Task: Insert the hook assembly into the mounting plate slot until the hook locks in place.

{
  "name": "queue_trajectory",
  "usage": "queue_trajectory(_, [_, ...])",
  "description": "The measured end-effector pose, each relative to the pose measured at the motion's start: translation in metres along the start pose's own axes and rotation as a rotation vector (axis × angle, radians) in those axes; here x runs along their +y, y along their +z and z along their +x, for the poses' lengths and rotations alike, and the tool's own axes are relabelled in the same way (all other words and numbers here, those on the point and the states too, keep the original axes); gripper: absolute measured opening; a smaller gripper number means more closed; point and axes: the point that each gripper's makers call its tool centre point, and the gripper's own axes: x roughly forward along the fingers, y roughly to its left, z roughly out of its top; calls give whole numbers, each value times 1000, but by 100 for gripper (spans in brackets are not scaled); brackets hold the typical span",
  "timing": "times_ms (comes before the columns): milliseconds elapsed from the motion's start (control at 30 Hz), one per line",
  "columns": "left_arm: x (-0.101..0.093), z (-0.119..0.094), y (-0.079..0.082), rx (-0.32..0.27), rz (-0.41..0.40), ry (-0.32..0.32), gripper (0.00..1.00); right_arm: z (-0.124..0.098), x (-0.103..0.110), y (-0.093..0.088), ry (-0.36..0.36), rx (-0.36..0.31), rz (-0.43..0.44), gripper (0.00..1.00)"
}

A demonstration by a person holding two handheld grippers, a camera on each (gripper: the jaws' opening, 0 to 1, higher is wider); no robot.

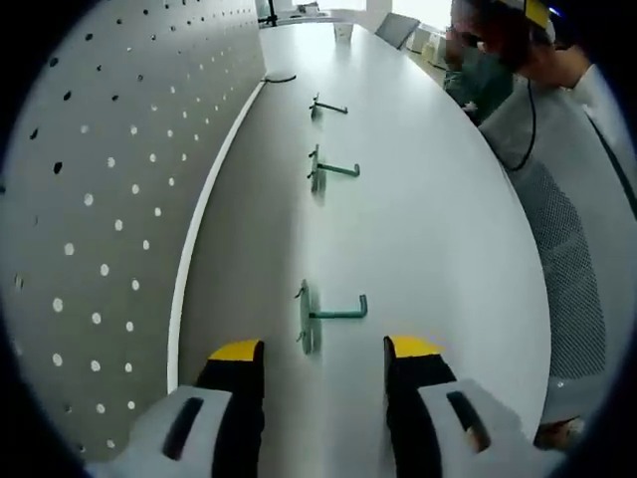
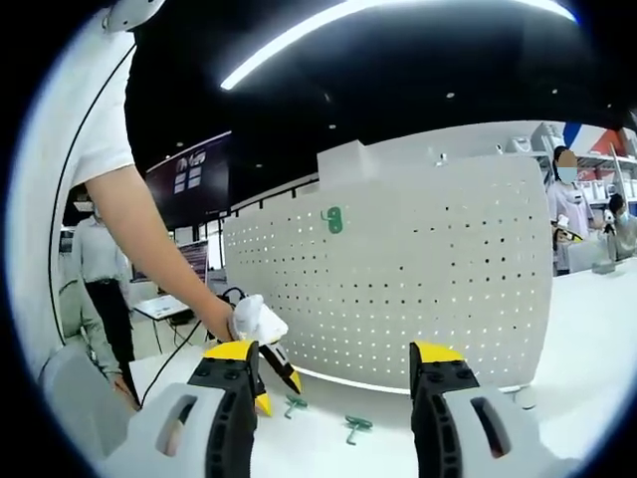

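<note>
A: Which step are you on?

B: Approach, by my reading. Your left gripper hangs over the white table with jaws spread and nothing between them. No hook is picked up yet.

A: Where do the hooks lie?

B: Three green hooks sit in a row down the table, beside the pegboard that stands along the left. The near hook is just beyond your left jaw tips, about centred between them, its plate on edge and its arm pointing right. The middle hook and the far hook lie well beyond it.

A: And the right gripper?

B: Your right gripper is also spread and empty, raised and facing the pegboard front. One green hook already sits high on the board, left of centre. In the right gripper view the left gripper shows low at the left, near two hooks on the table.

A: What does the next move call for?

B: Probably ease the left gripper forward and down so the jaws straddle the near hook, then close on the plate or arm. The thin plate may tip or slide when touched, so close squarely. After that, carry it to a free slot on the pegboard
</note>
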Motion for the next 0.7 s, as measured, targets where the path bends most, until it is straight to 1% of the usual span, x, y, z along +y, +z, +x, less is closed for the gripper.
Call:
queue_trajectory(133, [4, 1, 1, -4, -24, 15, 41, 0, 0, 0, 1, -1, -1, 58])
queue_trajectory(300, [7, 0, 2, 0, -48, 36, 27, -1, -2, -1, -4, 5, 0, 57])
queue_trajectory(433, [8, 1, 4, 0, -55, 48, 20, 0, -1, -1, -4, 6, 1, 57])
queue_trajectory(533, [9, 1, 4, 3, -45, 64, 12, -1, -2, -2, -6, 6, 2, 56])
queue_trajectory(600, [12, 1, 5, 11, -12, 92, 7, -1, -2, -1, -7, 6, 2, 56])
queue_trajectory(700, [14, 2, 5, 17, -23, 101, 5, -2, -2, -1, -8, 6, 3, 56])
